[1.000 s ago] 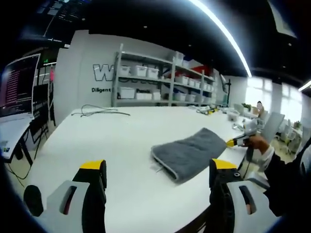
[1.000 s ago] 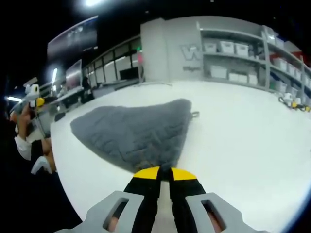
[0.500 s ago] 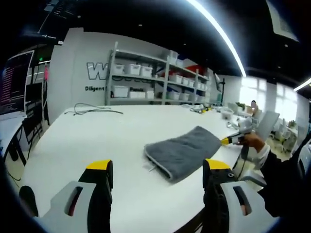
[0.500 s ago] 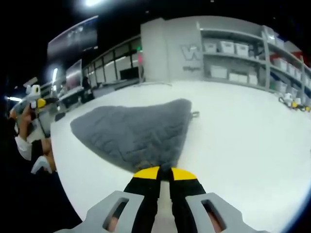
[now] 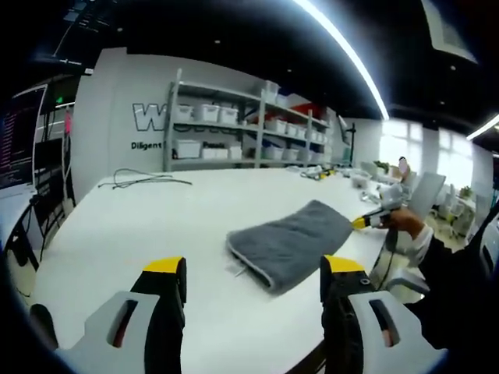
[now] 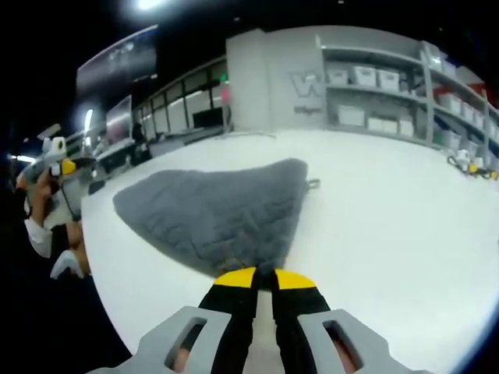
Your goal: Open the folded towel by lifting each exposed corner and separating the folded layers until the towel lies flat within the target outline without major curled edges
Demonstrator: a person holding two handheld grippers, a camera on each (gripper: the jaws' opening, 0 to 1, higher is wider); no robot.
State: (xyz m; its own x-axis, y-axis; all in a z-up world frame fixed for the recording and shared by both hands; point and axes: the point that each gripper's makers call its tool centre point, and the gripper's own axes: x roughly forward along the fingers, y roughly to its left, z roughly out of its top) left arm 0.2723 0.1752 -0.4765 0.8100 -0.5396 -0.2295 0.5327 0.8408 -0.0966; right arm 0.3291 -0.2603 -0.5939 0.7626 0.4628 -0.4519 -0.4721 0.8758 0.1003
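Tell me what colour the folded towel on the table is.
Grey, a plain dark grey. The towel shows best in the right gripper view.

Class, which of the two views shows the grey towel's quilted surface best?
The right gripper view: the towel lies close and large there, its stitching plain, a corner at the shut jaws. The left gripper view shows it farther off on the table, folded, its texture unclear.

A long bright ceiling light strip shines down, and the wide white table looks very bright. The far window glares white. Edges bend and look soft
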